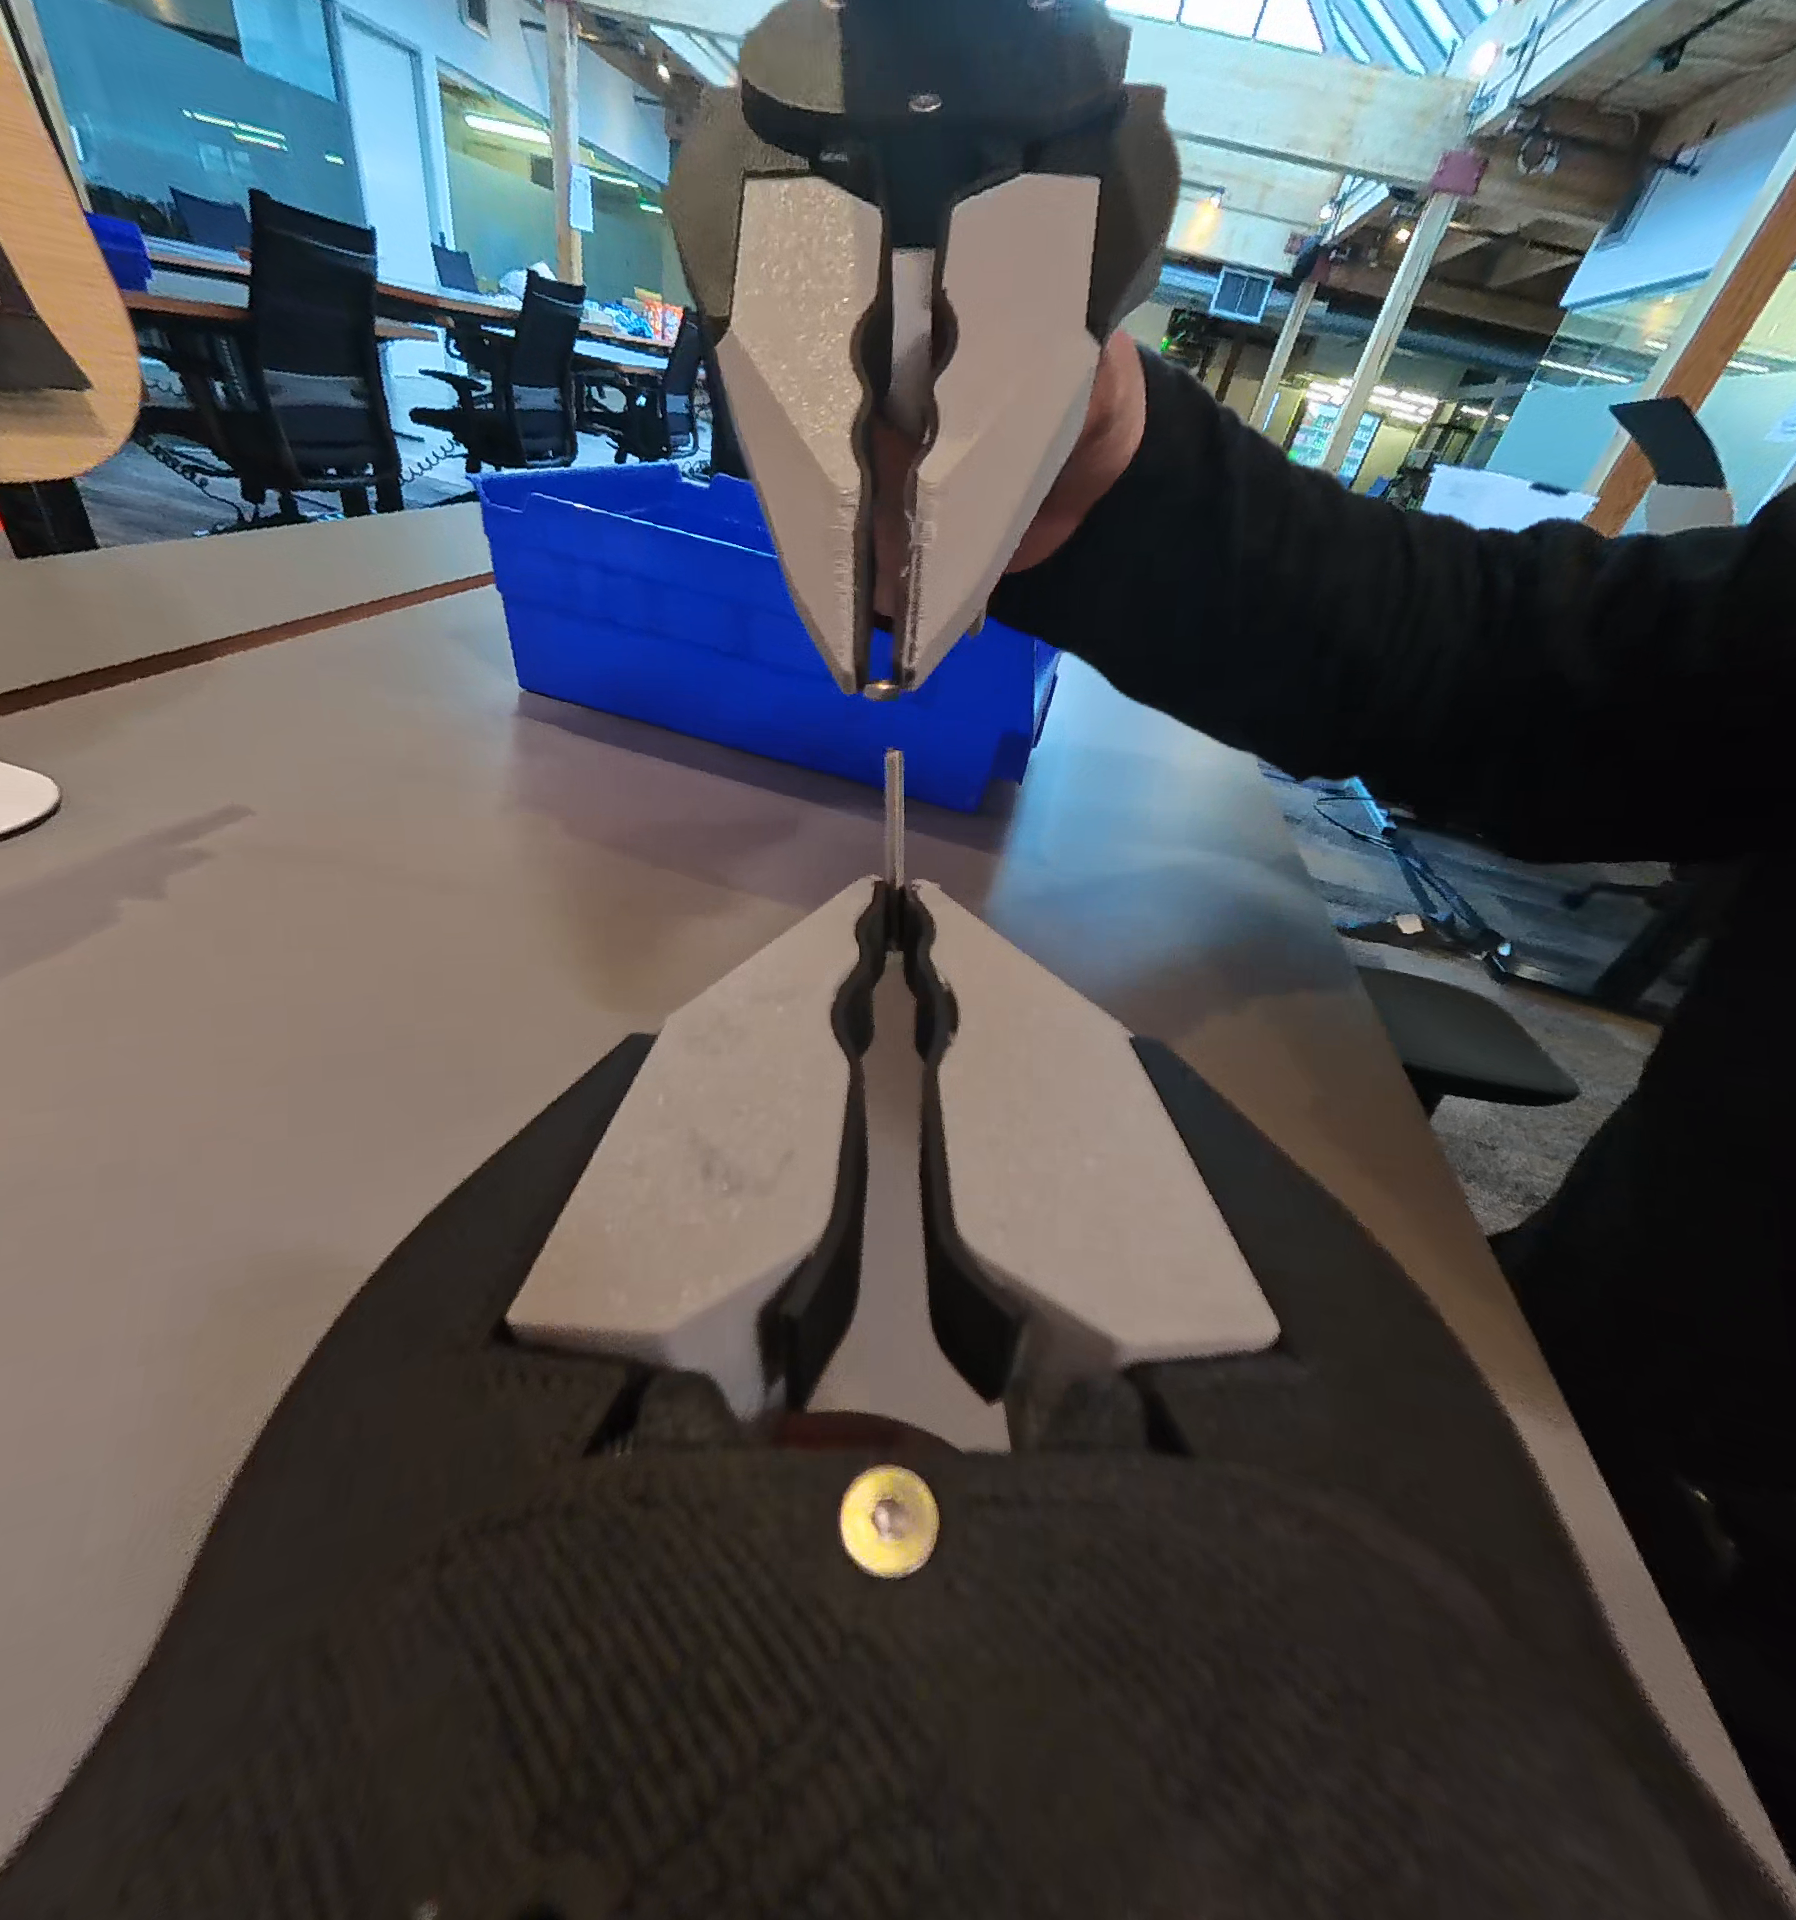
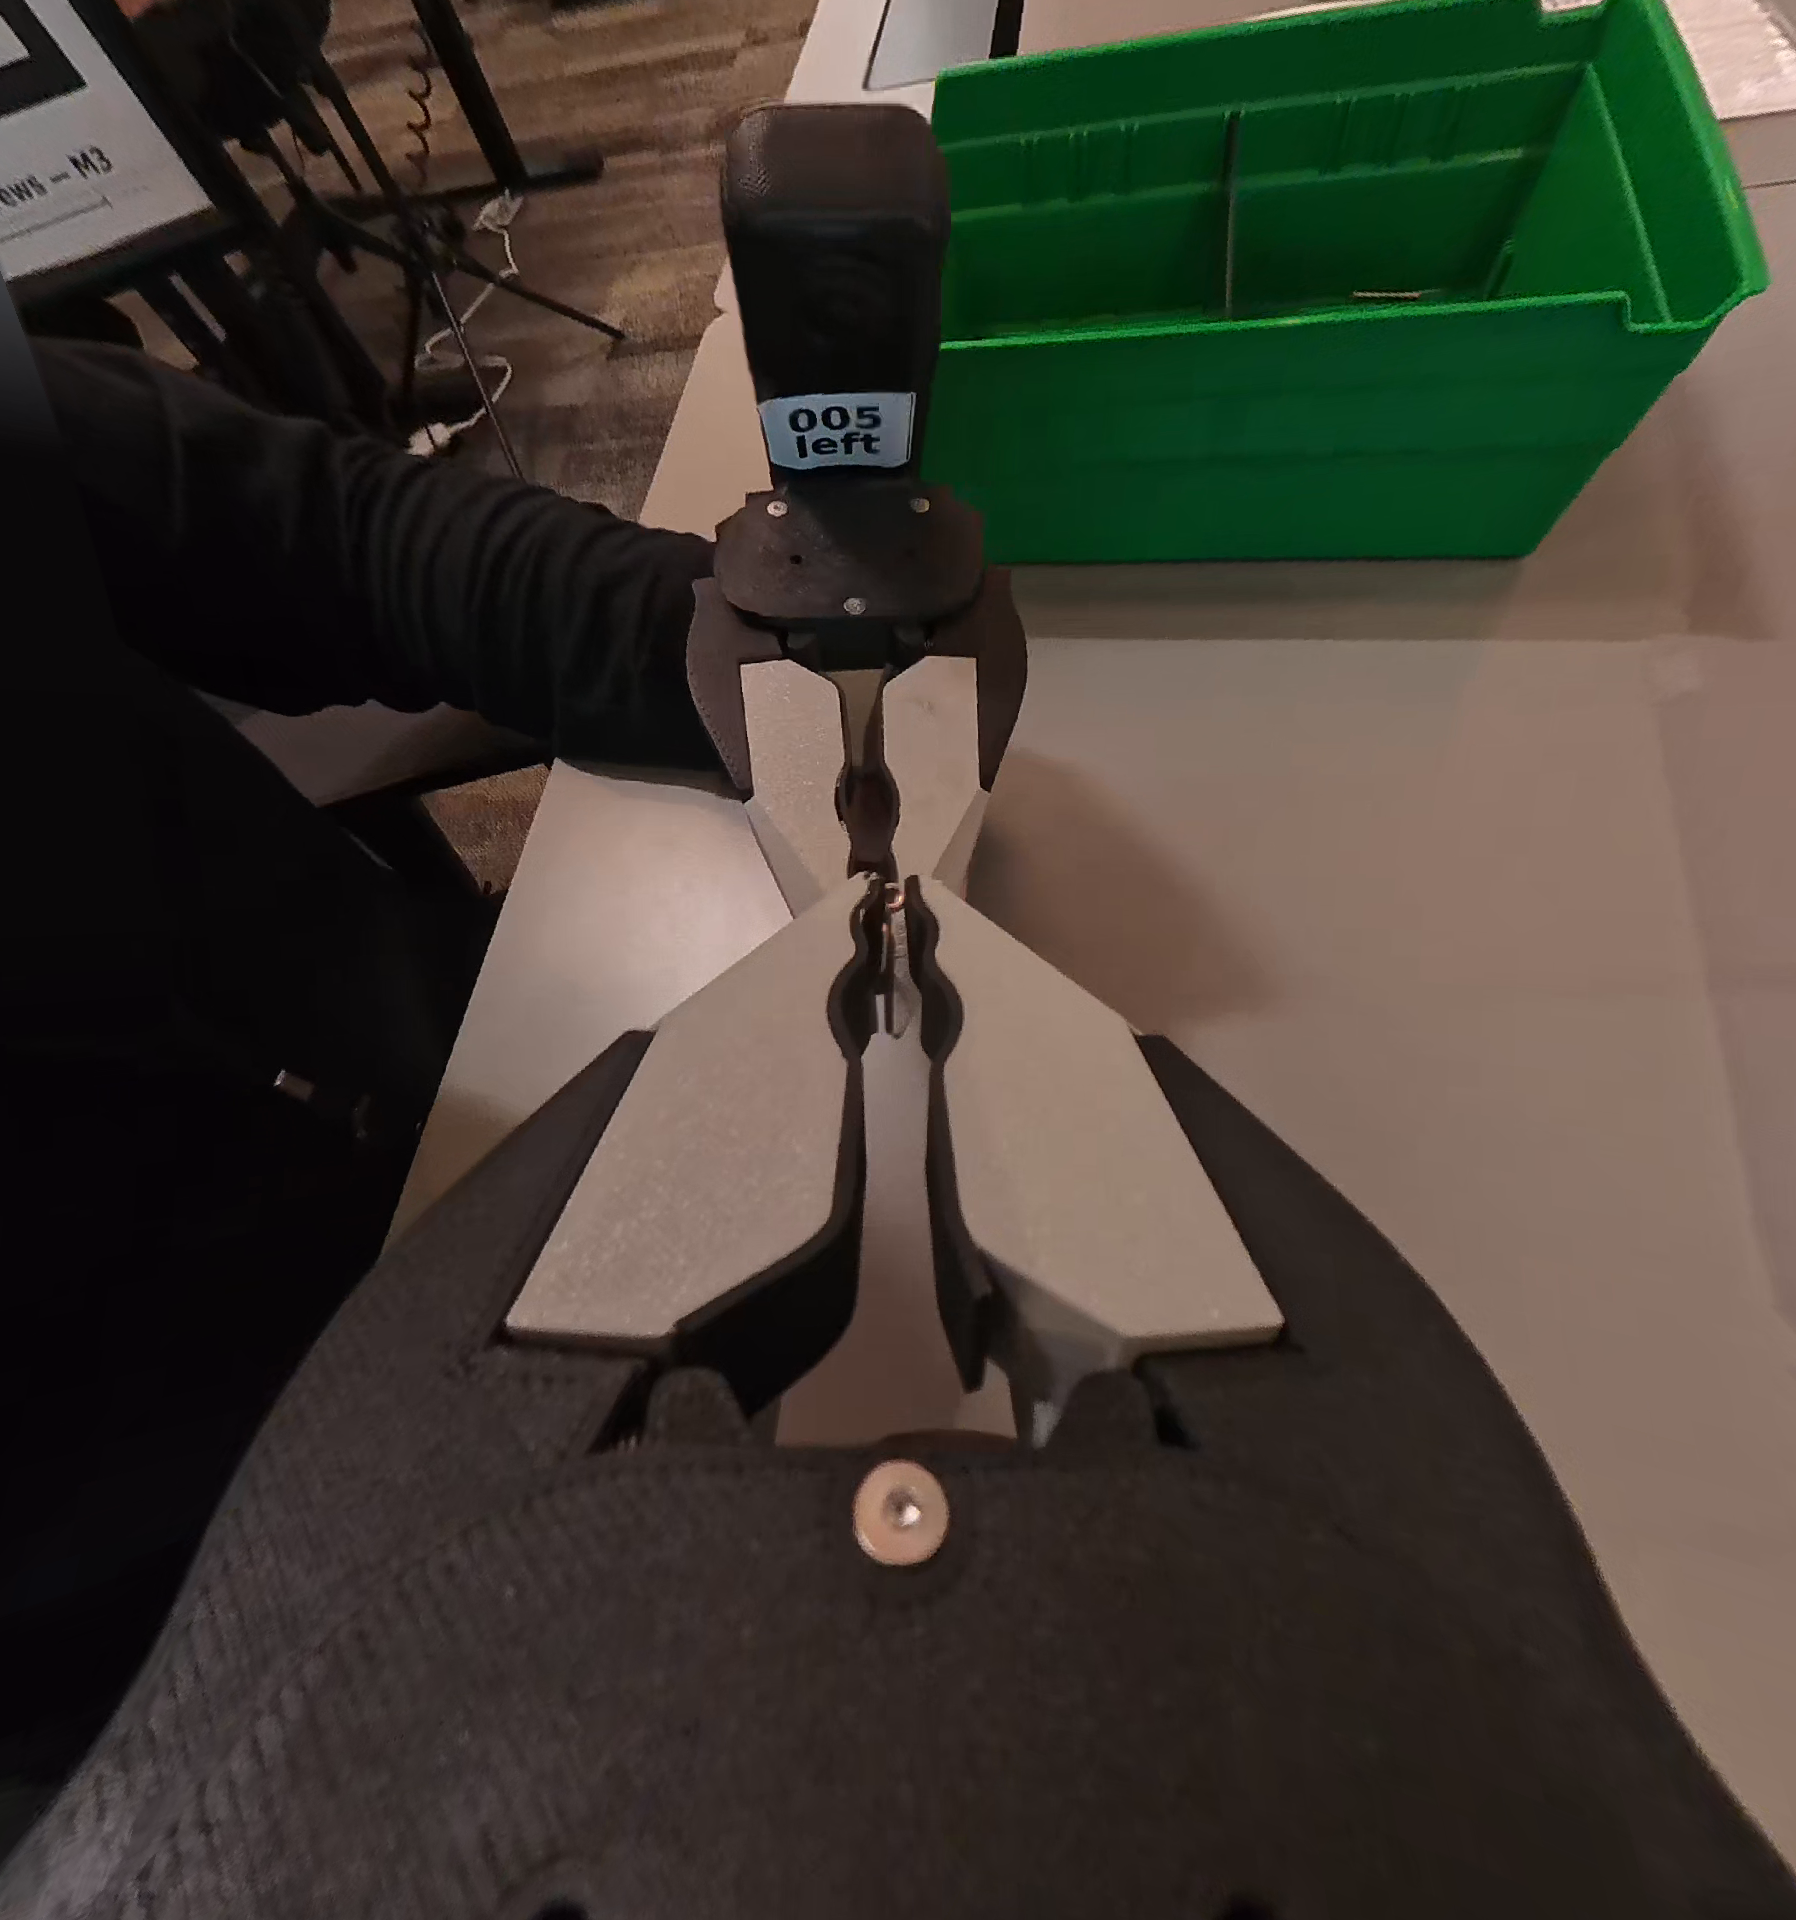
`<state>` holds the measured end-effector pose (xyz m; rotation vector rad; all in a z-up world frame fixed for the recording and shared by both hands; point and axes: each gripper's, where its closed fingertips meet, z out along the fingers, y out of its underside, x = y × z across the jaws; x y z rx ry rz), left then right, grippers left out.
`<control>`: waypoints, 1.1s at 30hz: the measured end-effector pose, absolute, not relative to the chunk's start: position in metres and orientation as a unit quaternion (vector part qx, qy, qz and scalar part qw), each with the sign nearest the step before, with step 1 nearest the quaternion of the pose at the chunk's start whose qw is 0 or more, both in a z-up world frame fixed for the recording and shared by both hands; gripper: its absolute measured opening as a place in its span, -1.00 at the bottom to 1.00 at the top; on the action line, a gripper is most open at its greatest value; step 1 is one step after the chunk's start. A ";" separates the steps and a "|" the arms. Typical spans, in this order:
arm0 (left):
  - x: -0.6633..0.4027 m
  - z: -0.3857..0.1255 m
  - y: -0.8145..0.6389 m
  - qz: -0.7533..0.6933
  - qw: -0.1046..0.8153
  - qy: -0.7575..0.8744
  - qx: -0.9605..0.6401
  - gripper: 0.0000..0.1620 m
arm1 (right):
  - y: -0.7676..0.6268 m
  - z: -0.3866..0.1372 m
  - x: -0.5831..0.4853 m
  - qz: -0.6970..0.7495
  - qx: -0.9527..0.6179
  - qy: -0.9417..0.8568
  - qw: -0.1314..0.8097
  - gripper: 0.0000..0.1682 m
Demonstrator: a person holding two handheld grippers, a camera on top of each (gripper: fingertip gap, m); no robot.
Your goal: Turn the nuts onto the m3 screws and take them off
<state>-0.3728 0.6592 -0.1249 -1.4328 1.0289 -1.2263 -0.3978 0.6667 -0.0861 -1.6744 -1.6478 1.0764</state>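
My left gripper [image 1: 894,891] is shut on a thin silver M3 screw [image 1: 894,816] that sticks up out of its fingertips. My right gripper [image 1: 881,684] points down at it from above and is shut on a small metal nut [image 1: 881,691], a short gap above the screw's tip. In the right wrist view my right gripper [image 2: 896,889] holds the nut [image 2: 890,894] at its tips, with the left gripper [image 2: 873,852] tip to tip just beyond it. The screw is hard to make out there.
A blue bin [image 1: 769,644] stands on the grey table [image 1: 354,987] behind the grippers. A green divided bin [image 2: 1320,343] stands at the back right in the right wrist view. A person's black sleeves [image 1: 1393,675] hold both grippers. The table edge runs on the right, with chairs beyond. Tip to tip, the grippers are about 4 cm apart.
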 end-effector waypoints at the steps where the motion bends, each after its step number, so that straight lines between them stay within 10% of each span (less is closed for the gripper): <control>1: -0.373 -0.125 0.659 -0.502 0.477 0.421 -0.586 -1.00 | 0.667 -0.086 -0.398 0.397 -0.624 -0.615 0.272 -0.99; 33: -0.372 -0.127 0.660 -0.487 0.482 0.428 -0.589 -1.00 | 0.663 -0.098 -0.395 0.363 -0.634 -0.636 0.251 -0.99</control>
